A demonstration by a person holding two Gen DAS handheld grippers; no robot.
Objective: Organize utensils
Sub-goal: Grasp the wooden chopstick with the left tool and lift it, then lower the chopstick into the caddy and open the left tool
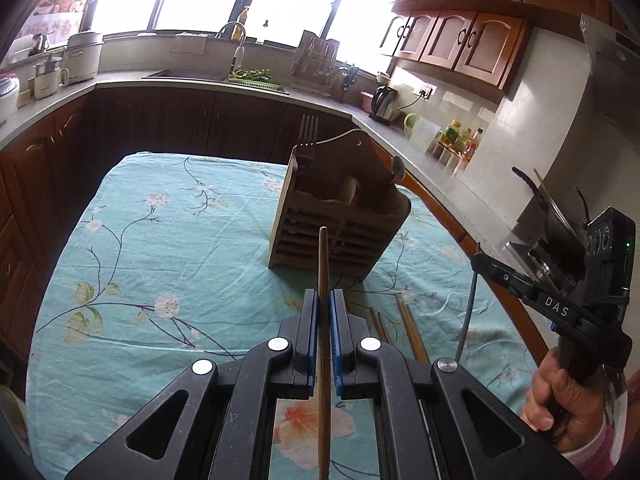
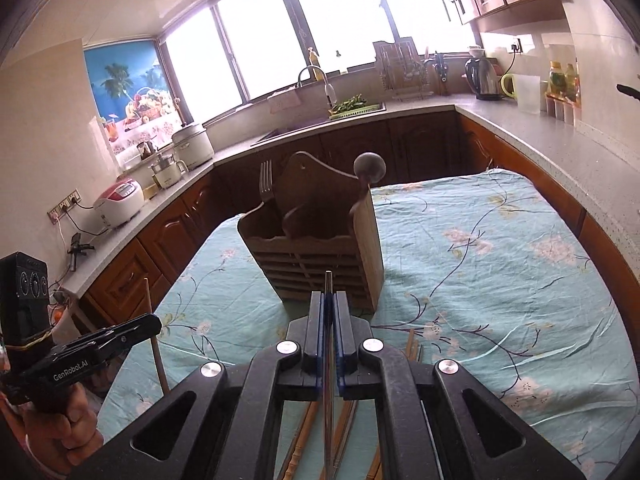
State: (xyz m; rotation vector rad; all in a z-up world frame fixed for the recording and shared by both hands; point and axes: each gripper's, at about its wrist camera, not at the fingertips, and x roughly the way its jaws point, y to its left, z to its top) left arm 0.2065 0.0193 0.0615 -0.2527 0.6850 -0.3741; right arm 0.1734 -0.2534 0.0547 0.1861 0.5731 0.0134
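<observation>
On the floral tablecloth, a slatted wooden utensil holder stands upright, already carrying a fork in its left compartment and a spoon at its right side. The left gripper is clamped on a wooden chopstick, whose tip projects forward toward the holder. The right gripper is closed on a thin metal utensil handle, likewise aimed at the holder. More chopsticks lie loose on the cloth just before the holder. Judged step: carrying both pieces to the holder. To do it well, each piece should be tipped nearer to upright above an open compartment, and released only once its lower end is inside the rim, the two grippers kept apart.
</observation>
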